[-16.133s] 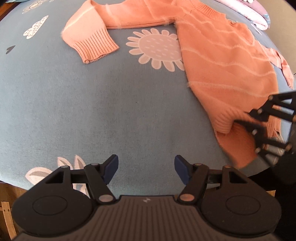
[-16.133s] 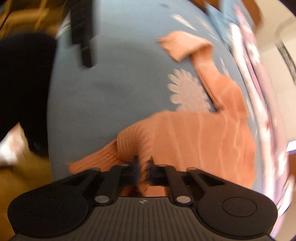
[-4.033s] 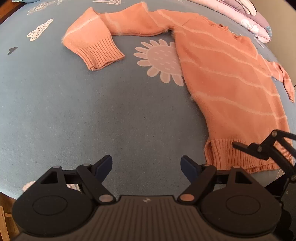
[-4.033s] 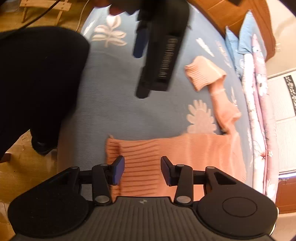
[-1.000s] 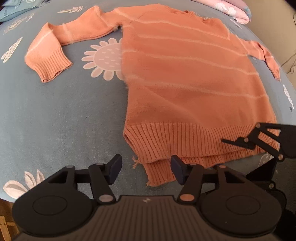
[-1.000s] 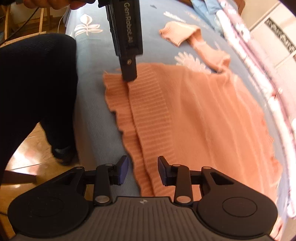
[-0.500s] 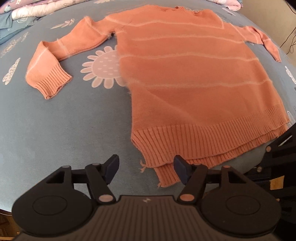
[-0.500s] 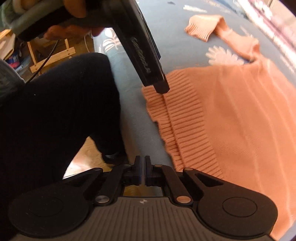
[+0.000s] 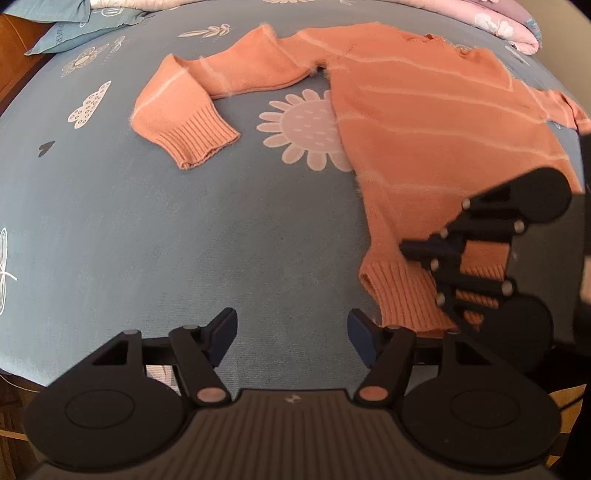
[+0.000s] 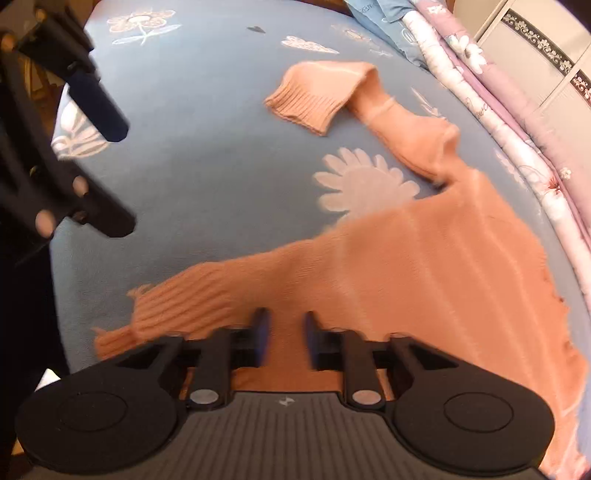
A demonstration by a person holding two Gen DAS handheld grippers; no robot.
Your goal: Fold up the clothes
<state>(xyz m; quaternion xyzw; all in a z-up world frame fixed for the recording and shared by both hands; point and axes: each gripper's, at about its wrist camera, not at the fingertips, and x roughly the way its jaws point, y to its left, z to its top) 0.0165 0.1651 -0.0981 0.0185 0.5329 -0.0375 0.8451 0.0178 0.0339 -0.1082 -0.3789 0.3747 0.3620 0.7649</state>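
- Left wrist view, left gripper (image 9: 291, 325): jaws stand wide apart with nothing between them, over bare bedspread (image 9: 184, 229) near the front edge of the bed.
- Right wrist view, right gripper (image 10: 284, 325): jaws drawn in on a fold of the orange sweater (image 10: 424, 266) close to the ribbed hem (image 10: 184, 295); fabric fills the narrow gap between the pads. The picture is blurred.
- Left wrist view, right gripper: seen from the side over the sweater's lower left corner, fingers pointing left across the hem.
- Sweater: spread flat on the bedspread, to the right of the left gripper and apart from it, neckline at the far end.
- Sleeve (image 9: 207, 107): stretched out to the left, bent at the elbow, ribbed cuff (image 9: 195, 140) turned toward the near side.
- Sunflower print (image 9: 306, 129): on the bedspread, between cuff and sweater body.
- Folded bedding (image 10: 498, 92): floral, pink and white, stacked along the far edge of the bed.
- Blue pillow (image 9: 74, 26): far left corner.
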